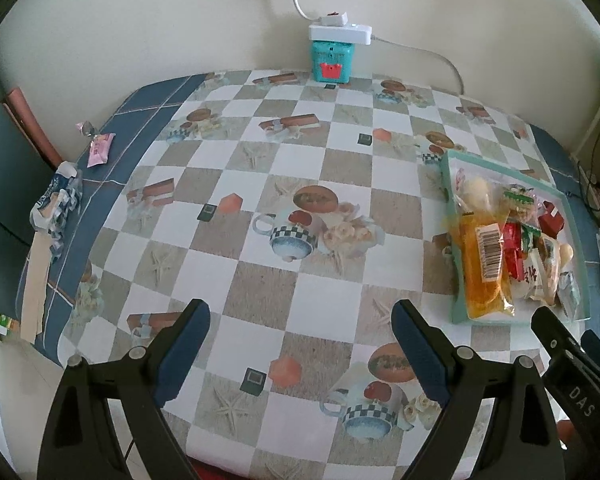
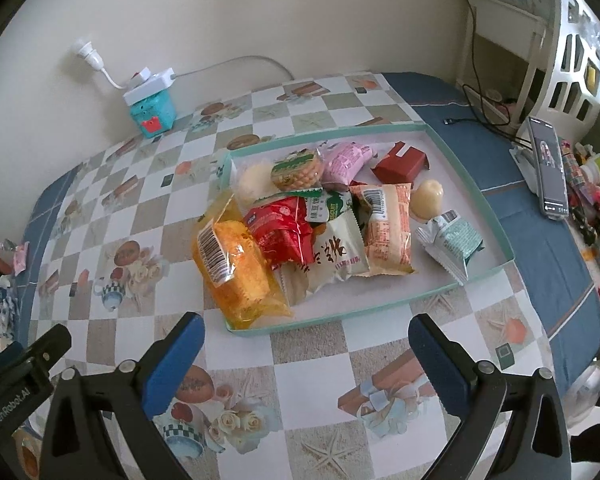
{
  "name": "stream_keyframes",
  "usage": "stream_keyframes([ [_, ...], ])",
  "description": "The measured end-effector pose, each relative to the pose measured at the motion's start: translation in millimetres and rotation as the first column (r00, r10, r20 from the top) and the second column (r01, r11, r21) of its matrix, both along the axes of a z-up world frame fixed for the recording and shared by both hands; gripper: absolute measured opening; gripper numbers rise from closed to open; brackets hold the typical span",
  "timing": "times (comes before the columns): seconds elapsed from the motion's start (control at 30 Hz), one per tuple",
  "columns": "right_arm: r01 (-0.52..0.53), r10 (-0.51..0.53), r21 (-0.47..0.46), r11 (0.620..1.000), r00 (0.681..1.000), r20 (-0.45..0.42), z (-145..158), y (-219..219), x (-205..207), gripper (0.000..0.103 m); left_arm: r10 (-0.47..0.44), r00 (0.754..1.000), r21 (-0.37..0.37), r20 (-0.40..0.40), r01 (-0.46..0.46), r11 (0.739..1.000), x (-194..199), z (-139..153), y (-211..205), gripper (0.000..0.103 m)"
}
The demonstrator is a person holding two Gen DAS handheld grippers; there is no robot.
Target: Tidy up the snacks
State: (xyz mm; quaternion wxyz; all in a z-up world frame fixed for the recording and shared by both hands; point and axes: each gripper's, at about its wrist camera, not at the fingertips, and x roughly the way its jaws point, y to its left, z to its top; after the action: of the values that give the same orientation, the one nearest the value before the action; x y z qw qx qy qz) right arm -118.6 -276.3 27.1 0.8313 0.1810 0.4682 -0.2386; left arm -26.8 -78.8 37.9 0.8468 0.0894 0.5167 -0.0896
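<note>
Teal-rimmed, the tray (image 2: 466, 184) sits on the checked table (image 2: 312, 364) with the snacks piled in it: a yellow pack (image 2: 232, 272) at its left end, a red pack (image 2: 284, 232), a pink pack (image 2: 346, 160), a red box (image 2: 400, 164) and a green sachet (image 2: 456, 240). Both tools hang over bare cloth with jaws wide apart and nothing between them, the left tool (image 1: 300, 344) well left of the tray, the right tool (image 2: 306, 356) just in front of it. One more pink pack (image 1: 100, 150) lies at the table's far left edge, well apart from the tray.
</note>
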Motion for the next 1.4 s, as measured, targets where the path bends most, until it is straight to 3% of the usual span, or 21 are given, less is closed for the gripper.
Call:
stream_keyframes([
  [1.4, -0.013, 0.013, -0.007, 1.0, 0.999, -0.031, -9.0, 2.7, 6.2, 0.103, 0.024, 0.997, 0.034, -0.068, -0.022, 0.999, 9.3, -16.3, 8.6, 0.092],
])
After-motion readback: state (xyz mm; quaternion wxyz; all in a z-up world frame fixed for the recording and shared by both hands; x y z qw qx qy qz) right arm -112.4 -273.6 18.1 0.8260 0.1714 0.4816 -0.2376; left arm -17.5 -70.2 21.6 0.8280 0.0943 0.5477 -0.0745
